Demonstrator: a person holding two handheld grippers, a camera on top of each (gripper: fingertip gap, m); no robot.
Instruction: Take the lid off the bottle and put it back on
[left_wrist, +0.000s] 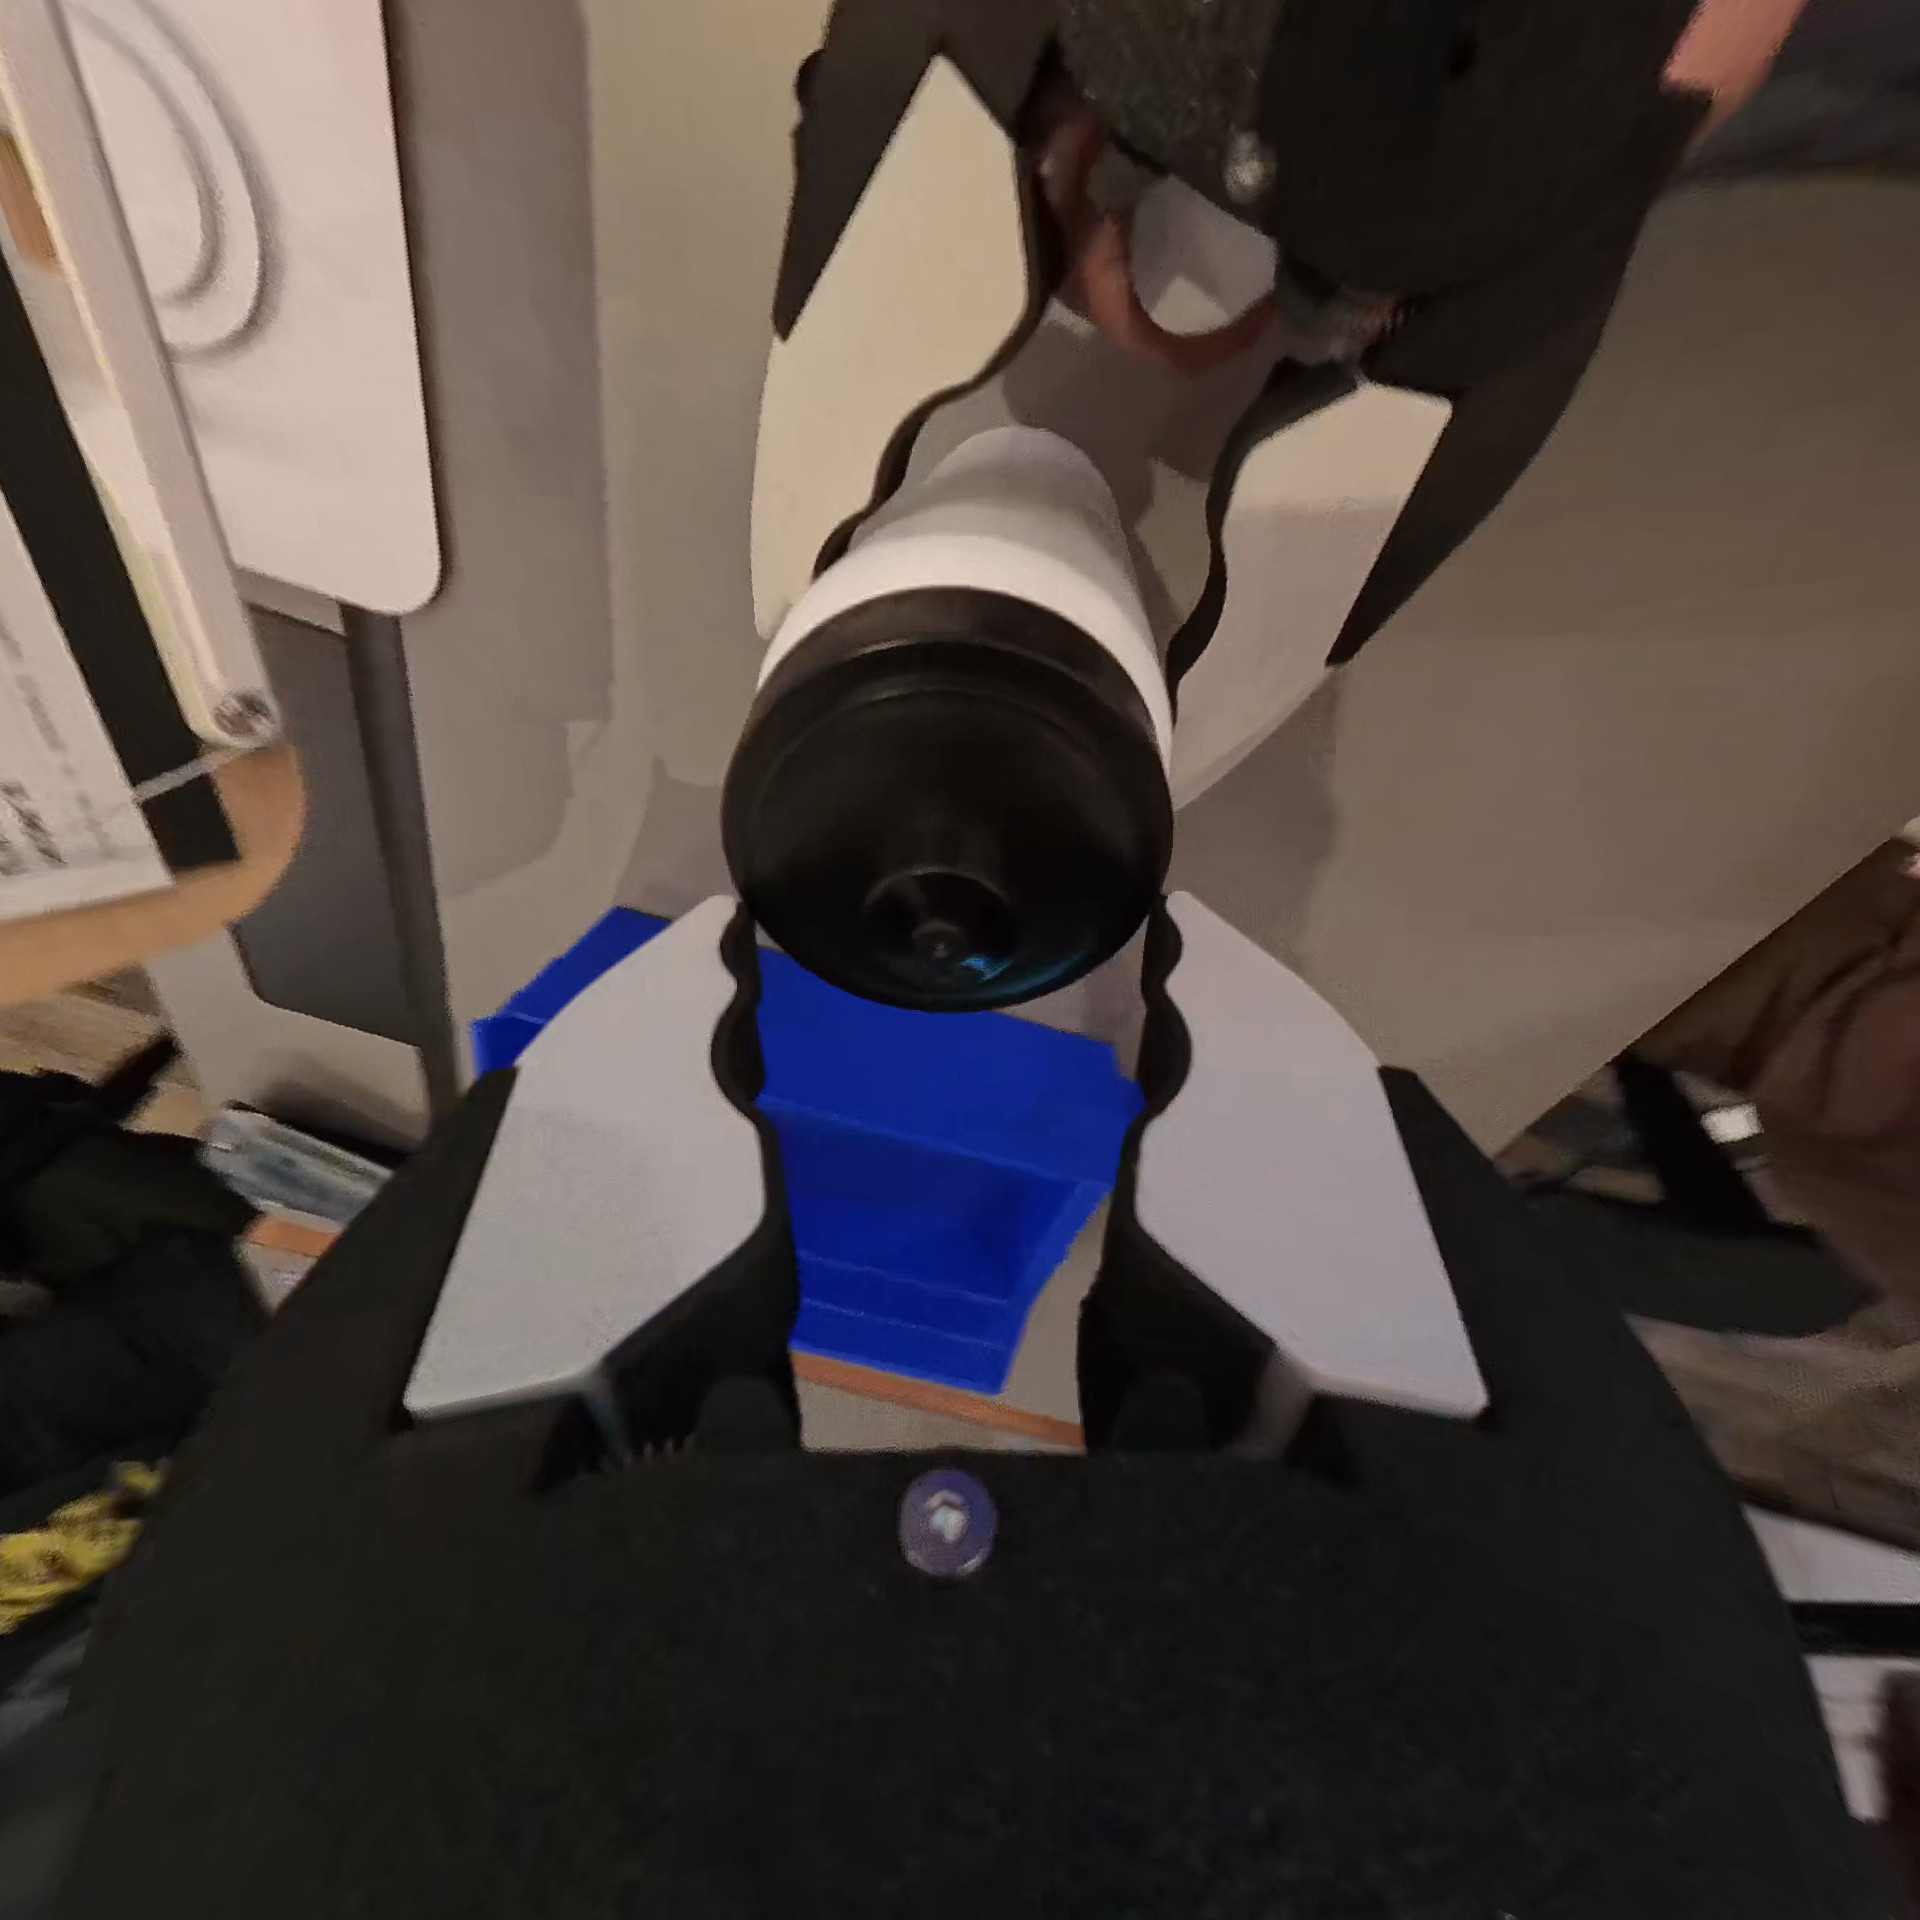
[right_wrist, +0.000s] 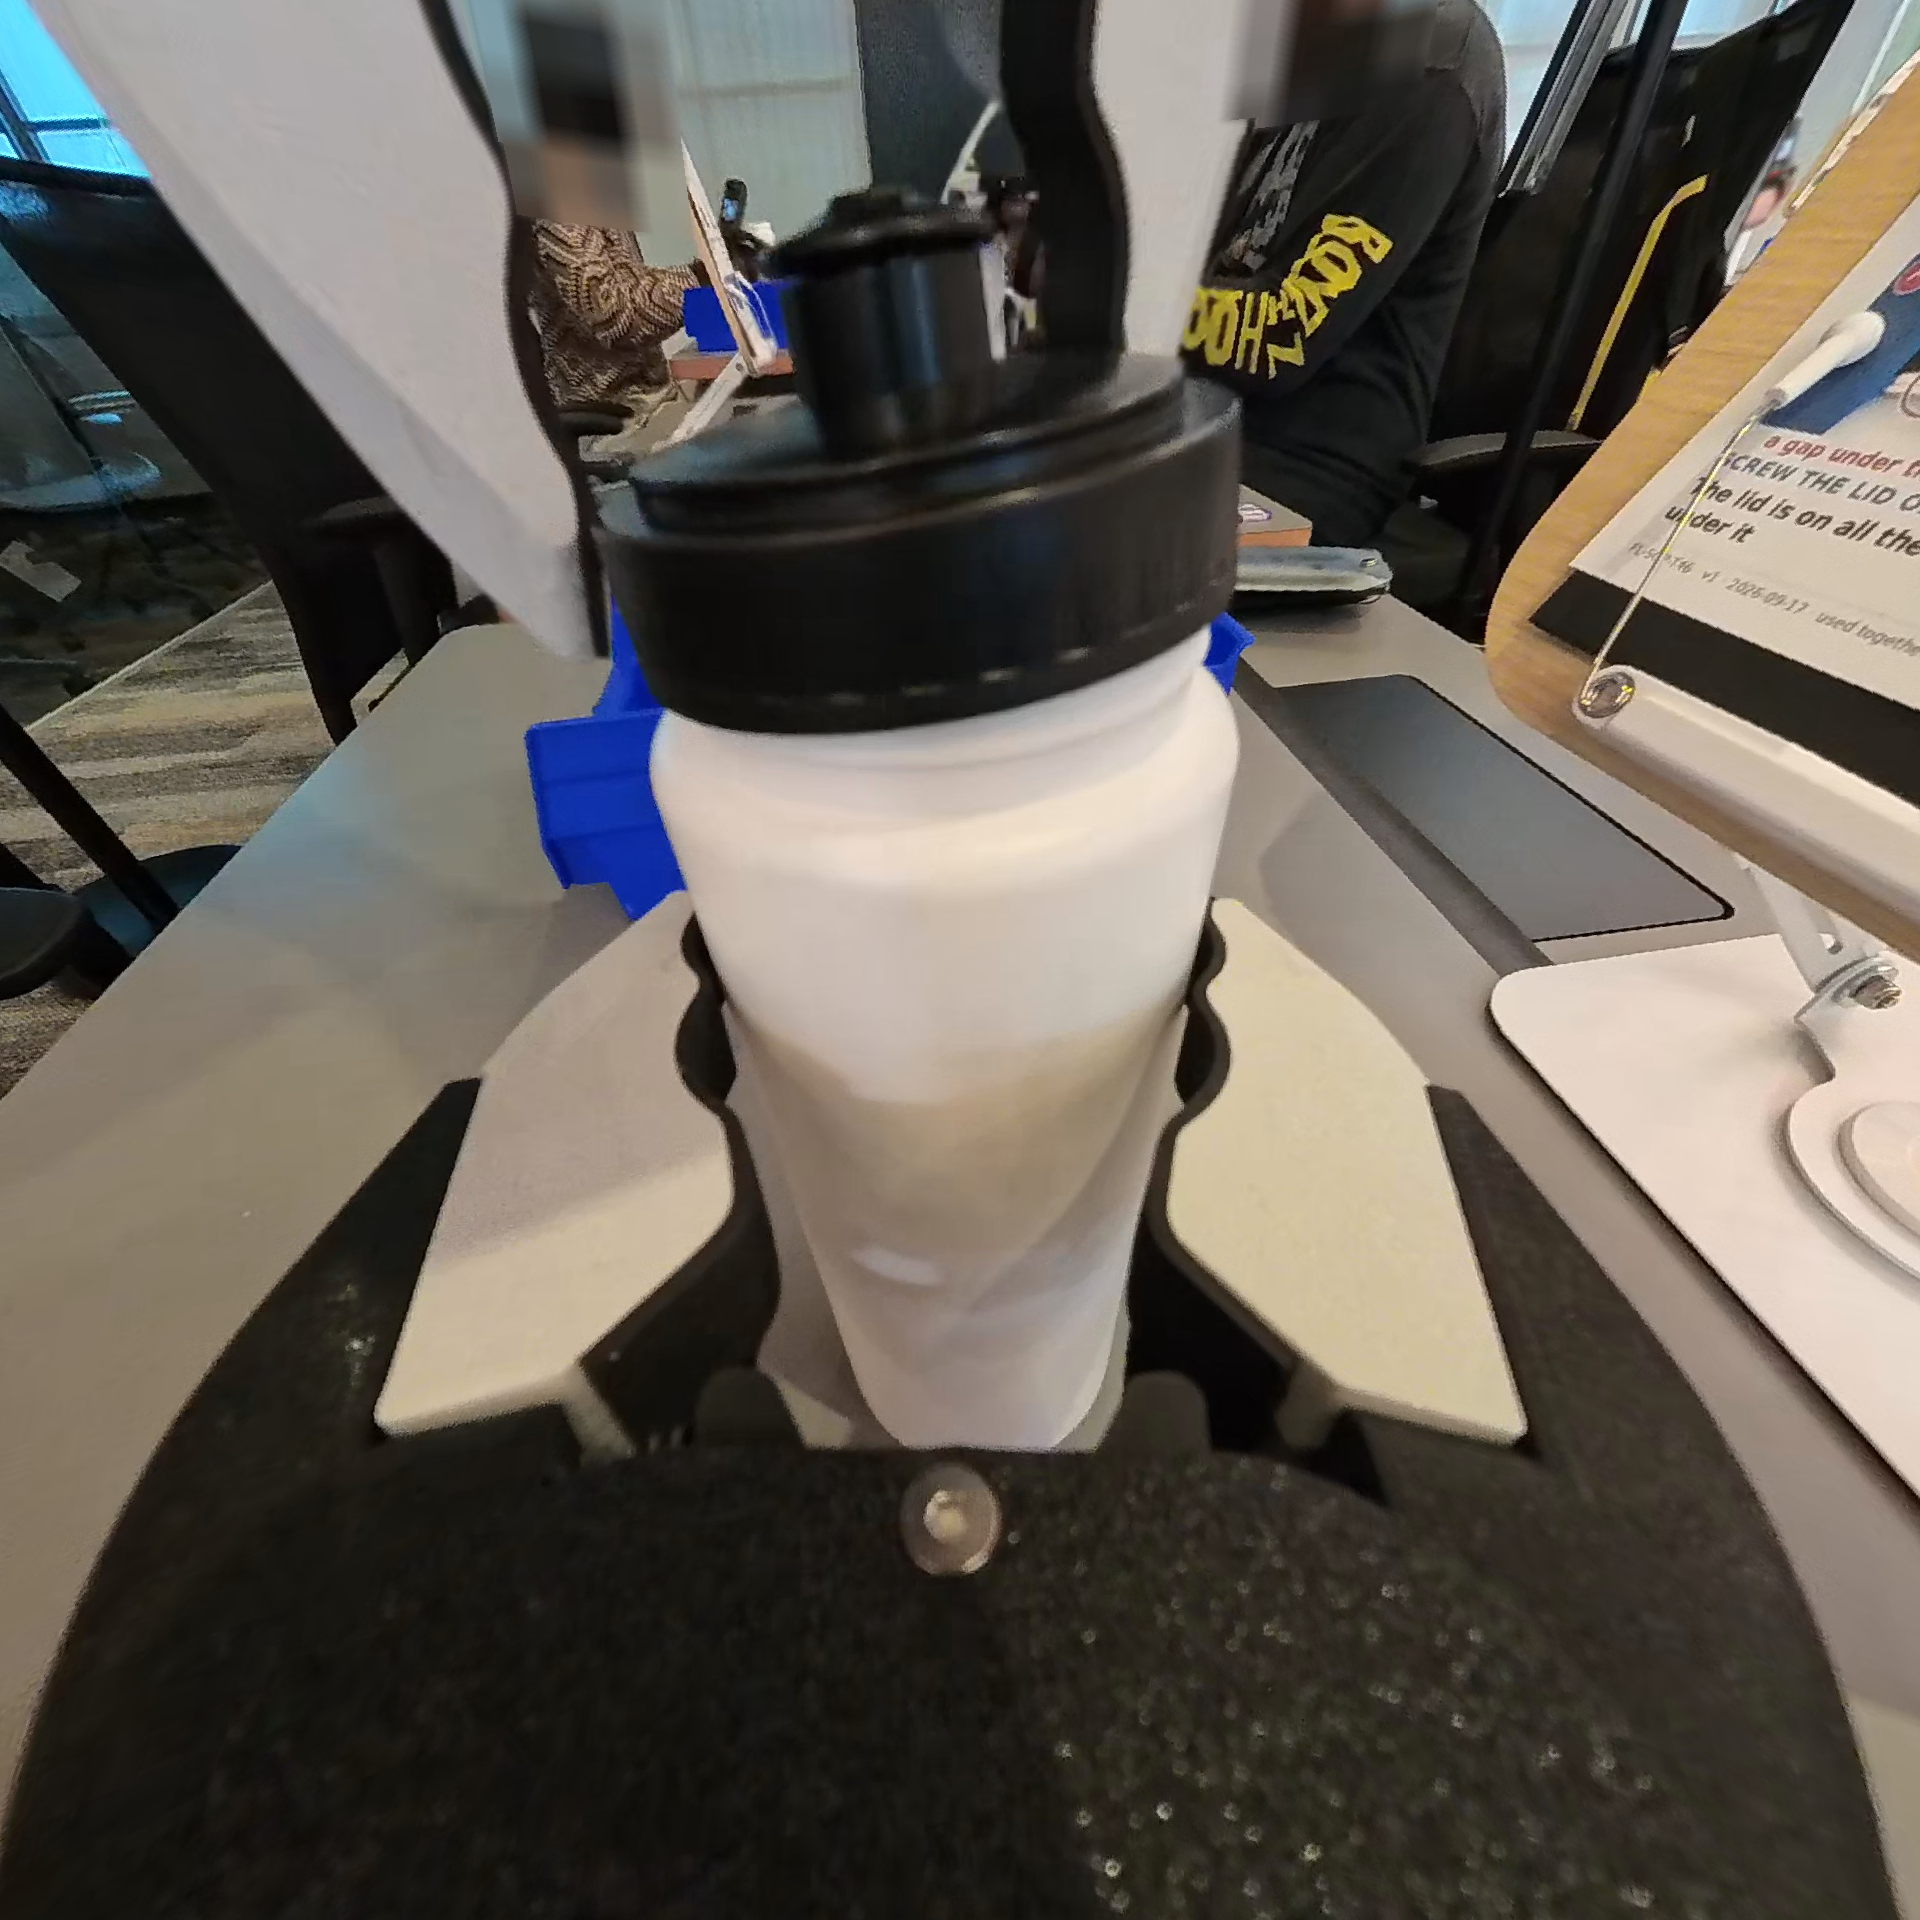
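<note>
A white bottle (right_wrist: 956, 883) with a black screw lid (right_wrist: 914, 582) and spout is tilted above the table. My right gripper (right_wrist: 951, 987) is shut on the bottle's body, with both wavy pads against its sides. In the left wrist view I look straight at the lid's top (left_wrist: 945, 790), with the bottle body (left_wrist: 997, 540) behind it and the right gripper (left_wrist: 1008, 613) around it. My left gripper (left_wrist: 951, 925) has its fingertips against opposite sides of the lid's rim and is shut on it. It also shows from above in the right wrist view (right_wrist: 852, 488).
A blue bin (right_wrist: 592, 800) stands on the grey table (right_wrist: 260, 987) just behind the bottle. A wooden board with an instruction sheet (right_wrist: 1714, 468) on a white base plate (right_wrist: 1662, 1091) stands at the right. People sit beyond the table (right_wrist: 1351, 260).
</note>
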